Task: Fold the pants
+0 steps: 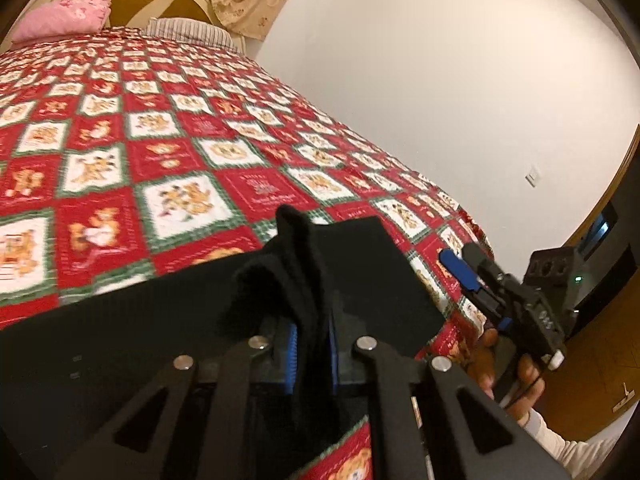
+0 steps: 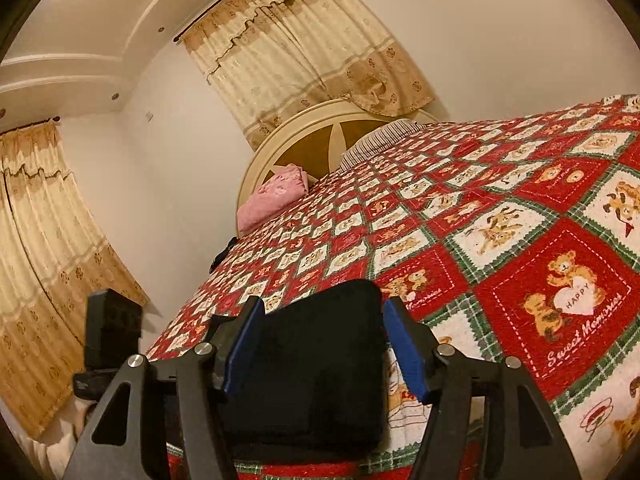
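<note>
Black pants (image 1: 168,320) lie folded on the red patchwork bedspread (image 1: 160,140) near the bed's foot. My left gripper (image 1: 312,344) is shut on a bunched edge of the pants, which sticks up between the blue pads. My right gripper (image 2: 324,344) is open, its blue pads (image 2: 404,344) on either side of the folded black pants (image 2: 316,364) without touching them. The right gripper also shows in the left wrist view (image 1: 468,268), held beside the bed's right edge by a hand.
A pink pillow (image 1: 64,16) and a striped pillow (image 1: 188,30) lie by the cream headboard (image 2: 304,140). White wall (image 1: 440,80) runs along the bed's right side. Curtains (image 2: 304,52) hang behind the headboard. A dark cabinet (image 1: 608,264) stands at right.
</note>
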